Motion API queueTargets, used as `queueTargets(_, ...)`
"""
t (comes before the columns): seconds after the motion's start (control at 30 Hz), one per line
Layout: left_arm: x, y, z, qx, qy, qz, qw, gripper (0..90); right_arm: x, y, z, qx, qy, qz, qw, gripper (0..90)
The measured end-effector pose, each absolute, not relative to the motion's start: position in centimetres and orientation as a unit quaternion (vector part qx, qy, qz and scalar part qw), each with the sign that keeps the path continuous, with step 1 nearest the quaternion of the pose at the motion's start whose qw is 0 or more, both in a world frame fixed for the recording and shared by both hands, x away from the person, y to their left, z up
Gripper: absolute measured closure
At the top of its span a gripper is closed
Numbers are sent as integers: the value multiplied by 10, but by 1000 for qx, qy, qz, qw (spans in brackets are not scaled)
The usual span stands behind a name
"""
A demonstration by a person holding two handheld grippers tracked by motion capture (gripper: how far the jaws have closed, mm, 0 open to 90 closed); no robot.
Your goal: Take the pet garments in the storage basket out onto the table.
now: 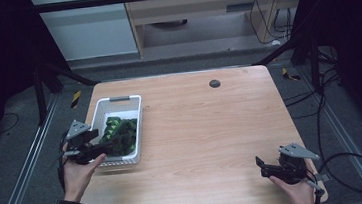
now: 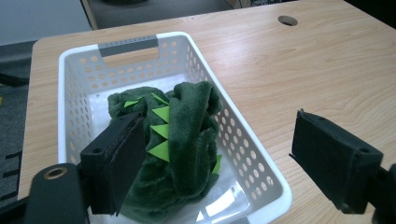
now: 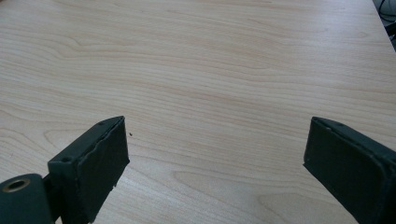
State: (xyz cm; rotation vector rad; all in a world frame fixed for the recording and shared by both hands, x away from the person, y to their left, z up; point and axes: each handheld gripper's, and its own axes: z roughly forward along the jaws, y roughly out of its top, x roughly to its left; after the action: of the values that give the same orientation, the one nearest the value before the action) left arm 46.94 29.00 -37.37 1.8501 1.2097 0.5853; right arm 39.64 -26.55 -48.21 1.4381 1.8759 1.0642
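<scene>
A dark green plush toy (image 1: 120, 134) with bright green spikes lies bunched in a white perforated basket (image 1: 116, 101) on the left of the wooden table. My left gripper (image 1: 102, 149) is at the basket's near end and stands open. In the left gripper view, one jaw is inside the basket against the plush toy (image 2: 182, 140), while the other is outside the basket's wall (image 2: 243, 140) over the table. Nothing is clamped in the left gripper (image 2: 215, 149). My right gripper (image 1: 262, 167) hovers low near the table's front right, open (image 3: 215, 158) over bare wood.
A dark round cable hole (image 1: 214, 83) sits near the table's far edge. The wooden table (image 1: 211, 124) stretches wide between the basket and the right gripper. Black frame posts and cables (image 1: 356, 165) stand on the floor around the table.
</scene>
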Motion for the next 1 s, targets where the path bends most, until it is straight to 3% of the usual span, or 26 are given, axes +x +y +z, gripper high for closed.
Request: queueTargets(1.0,511,284,-365,786,468,219,339,166,398,-266,-483,532,700,392,269,64)
